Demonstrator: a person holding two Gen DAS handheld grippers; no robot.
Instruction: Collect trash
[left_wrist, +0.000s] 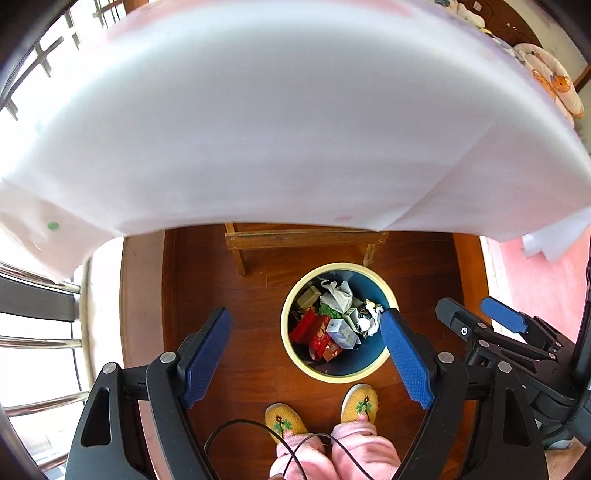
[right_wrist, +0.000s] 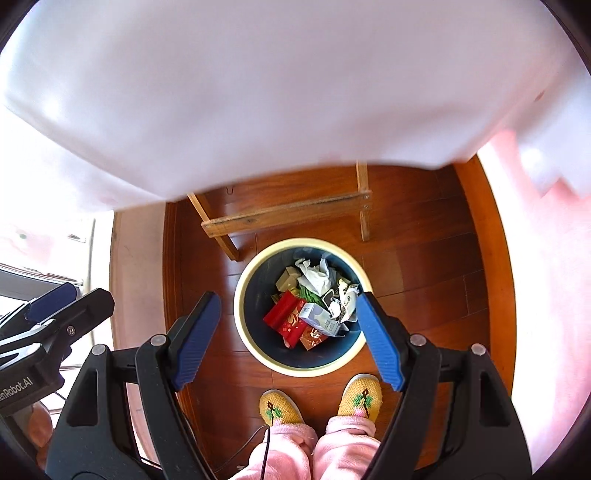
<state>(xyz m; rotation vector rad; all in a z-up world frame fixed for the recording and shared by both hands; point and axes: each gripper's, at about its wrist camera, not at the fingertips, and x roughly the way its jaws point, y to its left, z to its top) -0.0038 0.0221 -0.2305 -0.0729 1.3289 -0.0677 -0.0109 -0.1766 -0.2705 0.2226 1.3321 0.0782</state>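
A round trash bin (left_wrist: 295, 354) with a cream rim and blue inside stands on the wooden floor below me. It holds crumpled white paper (left_wrist: 338, 295), red packets (left_wrist: 314, 332) and small boxes. It also shows in the right wrist view (right_wrist: 258, 350), with the same trash (right_wrist: 306, 314). My left gripper (left_wrist: 306, 325) is open and empty, high above the bin. My right gripper (right_wrist: 286, 306) is open and empty too, beside the left one. The right gripper shows at the right of the left wrist view (left_wrist: 476, 317).
A white-covered table (left_wrist: 277, 122) fills the upper half of both views, with its wooden leg frame (left_wrist: 303, 238) behind the bin. The person's yellow slippers (left_wrist: 360, 404) stand just in front of the bin. A metal chair frame (left_wrist: 44, 314) is at the left.
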